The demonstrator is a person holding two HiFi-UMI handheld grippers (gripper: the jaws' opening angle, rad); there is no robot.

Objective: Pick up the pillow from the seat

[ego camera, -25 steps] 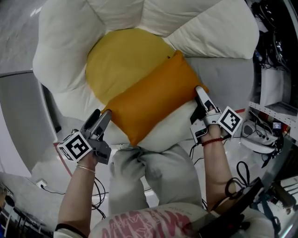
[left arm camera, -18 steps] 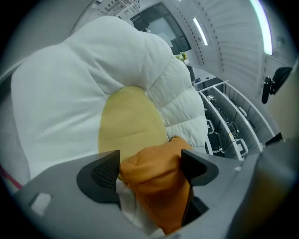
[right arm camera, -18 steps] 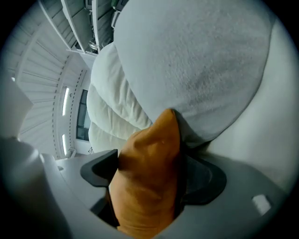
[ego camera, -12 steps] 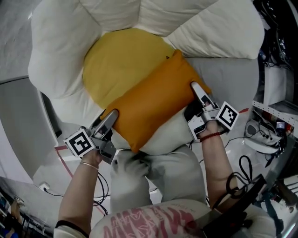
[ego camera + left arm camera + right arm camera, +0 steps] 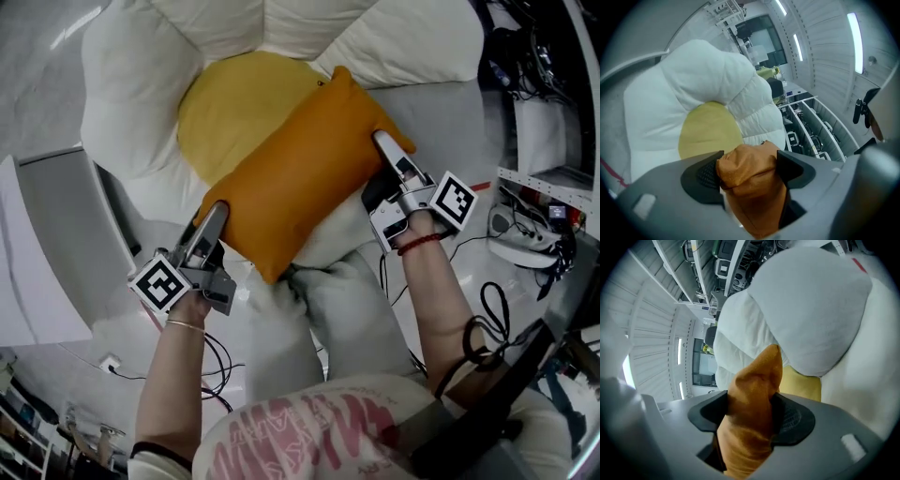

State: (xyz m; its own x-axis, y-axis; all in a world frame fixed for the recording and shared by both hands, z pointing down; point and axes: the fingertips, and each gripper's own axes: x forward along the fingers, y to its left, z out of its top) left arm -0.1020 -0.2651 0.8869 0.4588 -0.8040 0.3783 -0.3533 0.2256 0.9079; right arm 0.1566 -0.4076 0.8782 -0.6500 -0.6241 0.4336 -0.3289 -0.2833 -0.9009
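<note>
An orange pillow [image 5: 300, 169] lies slantwise across a flower-shaped seat with a yellow centre [image 5: 220, 108] and white petals [image 5: 131, 84]. My left gripper [image 5: 217, 227] has the pillow's lower left corner between its jaws, and the jaws are closing. In the left gripper view the orange cloth [image 5: 752, 173] fills the gap and touches both pads. My right gripper [image 5: 380, 169] is closing on the pillow's right end. The right gripper view shows the pillow [image 5: 754, 390] squeezed between both pads, standing up as a ridge.
The person's knees in light trousers [image 5: 319, 319] press against the seat's front. A grey panel [image 5: 66, 225] stands at the left. Cables [image 5: 487, 319] and a power strip [image 5: 525, 239] lie on the floor at the right, beside racks [image 5: 544, 112].
Both grippers have moved inward onto the pillow's ends and narrowed their jaws round it. The pillow has shifted up and back on the seat.
</note>
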